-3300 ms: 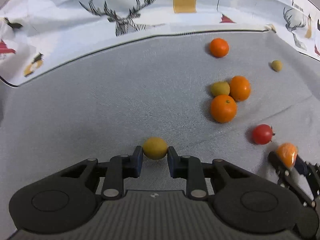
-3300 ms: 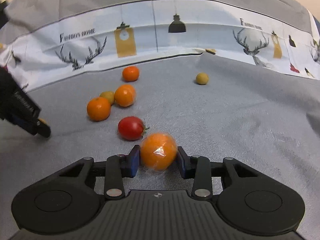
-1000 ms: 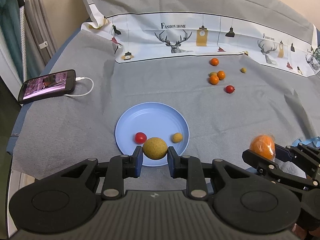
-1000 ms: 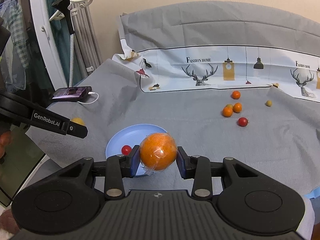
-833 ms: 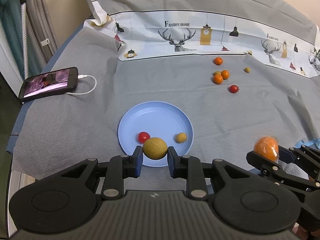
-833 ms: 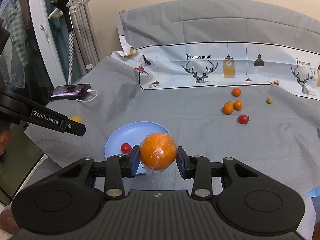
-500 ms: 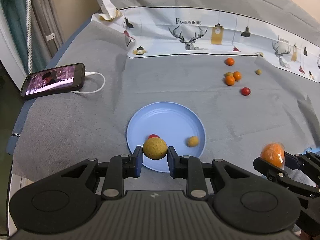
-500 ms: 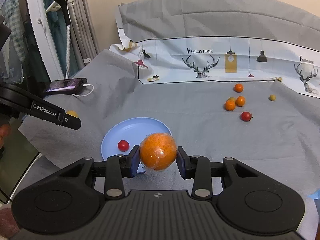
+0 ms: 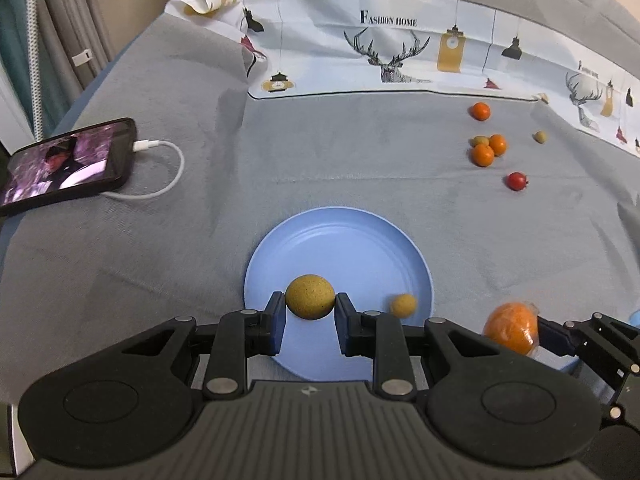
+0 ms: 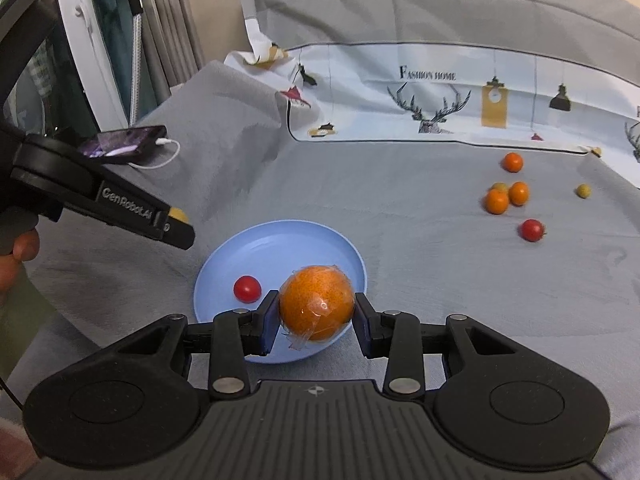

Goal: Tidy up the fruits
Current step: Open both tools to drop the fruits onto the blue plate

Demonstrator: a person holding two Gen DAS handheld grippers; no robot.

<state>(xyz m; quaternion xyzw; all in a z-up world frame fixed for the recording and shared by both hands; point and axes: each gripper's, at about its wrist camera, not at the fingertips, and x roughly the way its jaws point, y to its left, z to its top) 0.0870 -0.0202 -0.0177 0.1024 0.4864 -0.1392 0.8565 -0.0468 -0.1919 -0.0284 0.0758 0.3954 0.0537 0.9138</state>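
Counting two held fruits (image 9: 310,297) (image 10: 316,302), two on the plate (image 9: 340,236).

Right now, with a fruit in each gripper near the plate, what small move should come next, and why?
Probably lower the left gripper and release its yellow fruit onto the blue plate: it already hangs over the near rim.

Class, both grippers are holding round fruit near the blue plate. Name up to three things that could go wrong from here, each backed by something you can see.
1. The round yellow-green fruit in the left gripper could roll off the shallow blue plate once released.
2. The plastic-wrapped orange in the right gripper could land on the small red tomato close beside it.
3. Both grippers converge on one plate and might collide.
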